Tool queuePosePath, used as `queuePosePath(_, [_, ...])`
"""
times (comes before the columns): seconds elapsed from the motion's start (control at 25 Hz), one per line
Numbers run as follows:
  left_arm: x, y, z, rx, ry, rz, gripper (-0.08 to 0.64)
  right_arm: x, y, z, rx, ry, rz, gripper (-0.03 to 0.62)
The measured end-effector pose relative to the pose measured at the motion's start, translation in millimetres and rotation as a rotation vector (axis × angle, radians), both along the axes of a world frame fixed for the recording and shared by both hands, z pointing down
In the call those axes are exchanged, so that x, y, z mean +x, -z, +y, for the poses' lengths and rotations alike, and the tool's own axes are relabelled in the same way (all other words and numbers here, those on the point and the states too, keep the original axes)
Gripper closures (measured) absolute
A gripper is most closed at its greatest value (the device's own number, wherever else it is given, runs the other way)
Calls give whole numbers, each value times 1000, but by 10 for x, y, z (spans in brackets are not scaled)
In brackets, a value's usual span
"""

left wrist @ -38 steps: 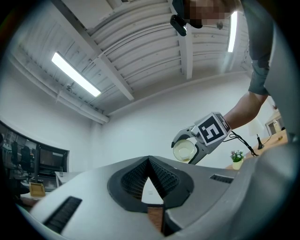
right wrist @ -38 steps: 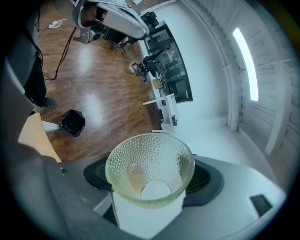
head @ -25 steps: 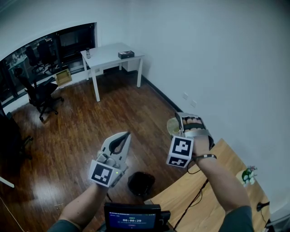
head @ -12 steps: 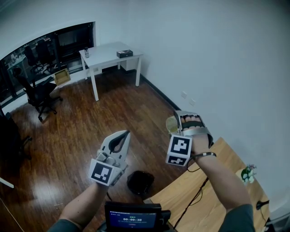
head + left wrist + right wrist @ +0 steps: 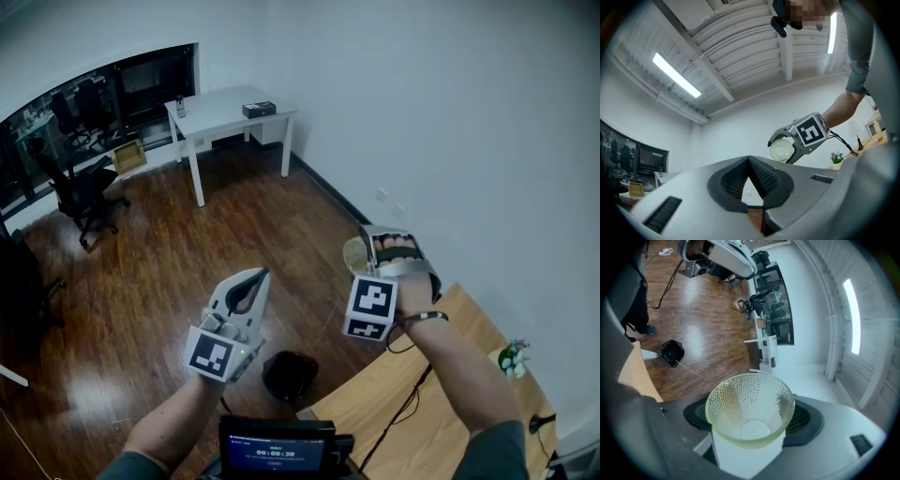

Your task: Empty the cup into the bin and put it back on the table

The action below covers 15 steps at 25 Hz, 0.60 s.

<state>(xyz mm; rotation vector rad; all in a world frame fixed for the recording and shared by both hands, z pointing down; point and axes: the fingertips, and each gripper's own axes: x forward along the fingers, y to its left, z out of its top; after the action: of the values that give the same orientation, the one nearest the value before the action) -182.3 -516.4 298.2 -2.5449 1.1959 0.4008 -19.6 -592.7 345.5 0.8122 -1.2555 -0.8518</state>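
My right gripper [image 5: 371,247] is shut on a clear dimpled cup [image 5: 357,255], held in the air past the near end of the wooden table [image 5: 441,394]. In the right gripper view the cup [image 5: 750,406] sits between the jaws of the right gripper [image 5: 751,420] and nothing shows inside it. The black bin [image 5: 291,377] stands on the floor below and between both hands, and appears small in the right gripper view as the bin [image 5: 671,353]. My left gripper [image 5: 249,284] is shut and empty, raised left of the cup. From the left gripper [image 5: 751,185], the cup [image 5: 782,150] shows up ahead.
A small screen [image 5: 275,450] is at the bottom edge. A cable [image 5: 403,408] and a little plant [image 5: 514,361] lie on the wooden table. Farther off stand a white desk [image 5: 230,112] and an office chair [image 5: 84,192] on dark wooden floor.
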Motion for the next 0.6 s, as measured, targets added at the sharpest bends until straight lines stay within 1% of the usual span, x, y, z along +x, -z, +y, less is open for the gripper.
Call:
queuePosePath(0.16, [-5,-29,22,-26,-3,5,569,-21,-7,10,-1,6,6,184])
queuePosePath(0.36, [-53,-14,30,-26,3,7,569,-67,9,15,-1,14,18,184])
queuePosePath(0.48, [-88,-12,42,-12,11,7,569,-100,8,22,-2,19,23,183])
queuePosePath(0.6, [-97,-26,76,-23,9,7,569,-114,8,20,-1,20,27,183])
